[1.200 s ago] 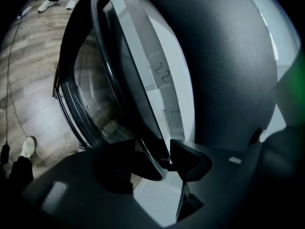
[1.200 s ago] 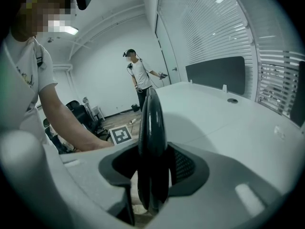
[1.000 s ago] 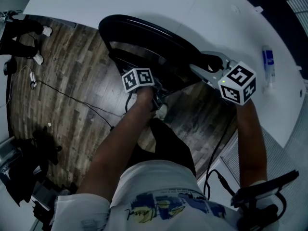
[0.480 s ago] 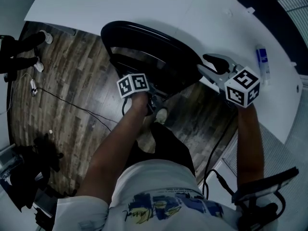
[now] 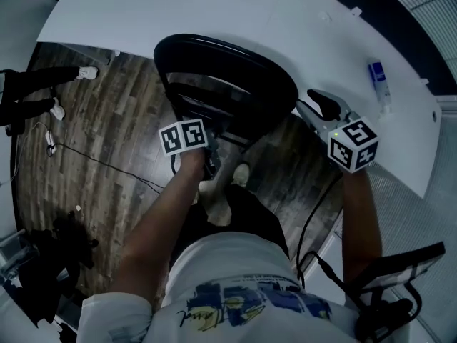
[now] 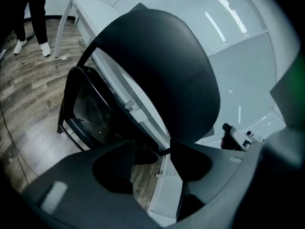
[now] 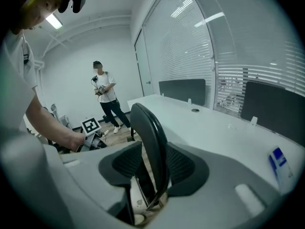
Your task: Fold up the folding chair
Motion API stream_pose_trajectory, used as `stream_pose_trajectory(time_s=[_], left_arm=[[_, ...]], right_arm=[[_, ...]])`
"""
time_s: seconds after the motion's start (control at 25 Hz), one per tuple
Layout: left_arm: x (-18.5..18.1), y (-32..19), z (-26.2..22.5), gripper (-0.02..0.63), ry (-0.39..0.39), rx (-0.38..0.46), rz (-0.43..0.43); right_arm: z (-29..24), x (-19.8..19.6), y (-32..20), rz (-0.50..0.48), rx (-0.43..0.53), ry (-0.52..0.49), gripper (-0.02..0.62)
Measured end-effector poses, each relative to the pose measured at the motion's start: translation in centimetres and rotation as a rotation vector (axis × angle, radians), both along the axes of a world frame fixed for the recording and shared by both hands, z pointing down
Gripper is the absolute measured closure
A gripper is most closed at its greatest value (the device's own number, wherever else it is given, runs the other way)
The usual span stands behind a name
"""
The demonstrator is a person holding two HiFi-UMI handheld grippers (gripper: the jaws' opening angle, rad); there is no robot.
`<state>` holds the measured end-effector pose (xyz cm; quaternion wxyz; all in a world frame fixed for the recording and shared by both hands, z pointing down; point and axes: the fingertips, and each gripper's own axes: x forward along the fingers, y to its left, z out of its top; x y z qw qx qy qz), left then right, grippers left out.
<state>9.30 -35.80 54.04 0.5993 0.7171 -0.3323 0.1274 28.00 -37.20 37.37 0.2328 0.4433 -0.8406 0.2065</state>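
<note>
**Chair Half-Raised, Both Grippers on Its Edges**

Over the past second both hands had come up with the chair. In the head view the left gripper's marker cube had slid leftward and tilted, and the chair's black outline had drawn in narrower beside the table.

The folding chair (image 5: pixel 214 77) stood on the wood floor (image 5: pixel 107 120), close against the curved edge of the white table (image 5: pixel 214 13). The right gripper (image 7: pixel 155 157) had its jaws closed on the chair's thin curved black panel, one pad on each face. The left gripper (image 6: pixel 151 149) held its jaws fairly wide. A dark edge of the chair crossed their tips and seemed pinched there, with bare floor showing lower in the gap.

The fold looked only partly made, since seat and back were not yet flat together. To finish it well, the two hands probably needed to travel in one shared arc, so that neither thin edge twisted out of its pads. The left tip hold looked the weaker one and called for a slow, steady lift. The table edge lay near enough to catch the panel.
</note>
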Motion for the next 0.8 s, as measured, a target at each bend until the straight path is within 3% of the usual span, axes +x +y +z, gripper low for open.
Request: stream_pose_trajectory(time_s=[0.16, 0.36, 0.56, 0.72, 0.8], left_arm=[[-1.5, 1.1, -3.7, 0.365, 0.054, 0.060, 0.042], [-2.0, 1.9, -6.4, 0.385, 0.064, 0.138, 0.125], [-3.8, 3.1, -10.6, 0.494, 0.005, 0.302, 0.221], [-5.9, 4.8, -14.9, 0.586, -0.060, 0.466, 0.289], [-6.8, 5.5, -16.5, 0.601, -0.098, 0.533, 0.330]], right_arm=[[-0.4, -1.8, 2.7, 0.055, 0.001, -0.012, 0.445], [0.9, -2.6, 5.1, 0.099, -0.022, 0.005, 0.446], [0.4, -4.8, 8.4, 0.133, -0.026, 0.005, 0.481], [-1.4, -6.6, 11.4, 0.200, -0.003, 0.013, 0.559], [-1.9, -7.1, 12.7, 0.234, 0.003, 0.013, 0.591]])
